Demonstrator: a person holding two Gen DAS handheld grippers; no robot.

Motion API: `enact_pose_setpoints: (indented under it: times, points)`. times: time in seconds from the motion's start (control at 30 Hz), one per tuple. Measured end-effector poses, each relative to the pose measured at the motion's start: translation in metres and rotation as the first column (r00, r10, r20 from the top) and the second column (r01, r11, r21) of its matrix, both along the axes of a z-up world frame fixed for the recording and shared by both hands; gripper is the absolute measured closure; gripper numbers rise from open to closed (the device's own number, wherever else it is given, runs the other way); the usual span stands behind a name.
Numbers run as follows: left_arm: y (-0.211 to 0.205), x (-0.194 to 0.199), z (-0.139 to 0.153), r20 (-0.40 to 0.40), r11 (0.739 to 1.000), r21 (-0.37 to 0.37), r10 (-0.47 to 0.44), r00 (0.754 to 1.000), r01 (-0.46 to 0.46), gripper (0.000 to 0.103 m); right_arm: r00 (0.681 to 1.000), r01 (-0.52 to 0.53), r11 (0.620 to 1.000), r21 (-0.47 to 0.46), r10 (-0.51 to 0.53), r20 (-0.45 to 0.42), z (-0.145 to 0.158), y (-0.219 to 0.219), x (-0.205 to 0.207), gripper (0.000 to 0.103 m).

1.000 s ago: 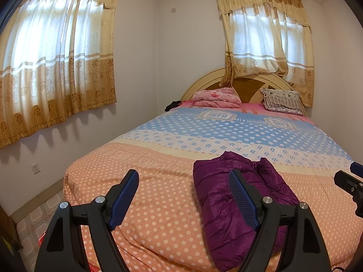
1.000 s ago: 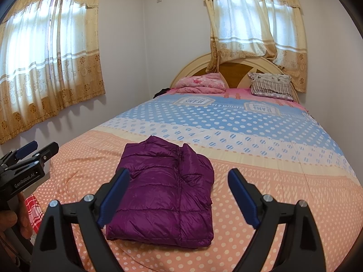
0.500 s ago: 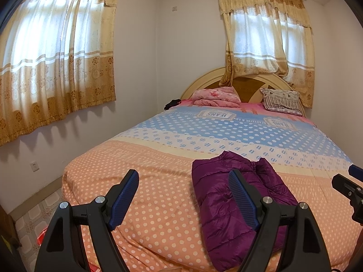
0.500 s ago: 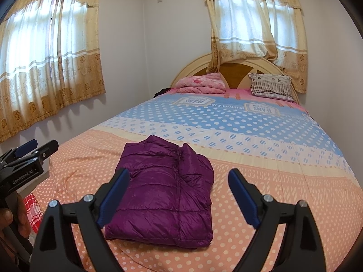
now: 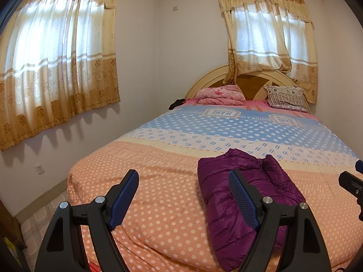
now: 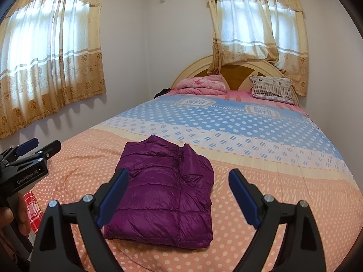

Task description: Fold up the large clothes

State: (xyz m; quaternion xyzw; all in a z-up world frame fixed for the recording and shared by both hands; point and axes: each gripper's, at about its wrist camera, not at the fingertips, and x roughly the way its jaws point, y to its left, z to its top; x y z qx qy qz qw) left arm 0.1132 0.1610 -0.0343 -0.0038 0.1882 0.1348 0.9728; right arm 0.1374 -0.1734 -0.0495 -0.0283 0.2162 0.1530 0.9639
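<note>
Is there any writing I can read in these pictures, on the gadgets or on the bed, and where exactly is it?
"GenRobot.AI": on the side of the left gripper, seen from the right wrist view.
"JEANS": upside down, in the badge prints on the blue band of the bedspread.
"BEAUTIFUL & LOV...": upside down, in a line of print between the badges; the rest is cut off.
Smaller words inside the badges are too blurred to read.

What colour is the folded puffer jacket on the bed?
The puffer jacket is deep purple, quilted and slightly shiny. The right wrist view shows it best.
</note>
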Motion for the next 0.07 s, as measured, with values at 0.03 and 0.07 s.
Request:
enact_pose_setpoints:
  times: [0.03,0.07]
  points:
    - [-0.0005,-0.0002,-0.0004,0.000,1.000,0.003,-0.001,1.000,0.001,0.021,1.000,0.000,1.000,0.000,0.000,-0.001,-0.0005,0.0001,0.0006,0.011]
    - [-0.0007,-0.0001,-0.0006,0.001,1.000,0.000,-0.007,1.000,0.007,0.021,1.000,0.000,1.000,0.000,0.000,-0.002,-0.0008,0.0001,0.0009,0.011]
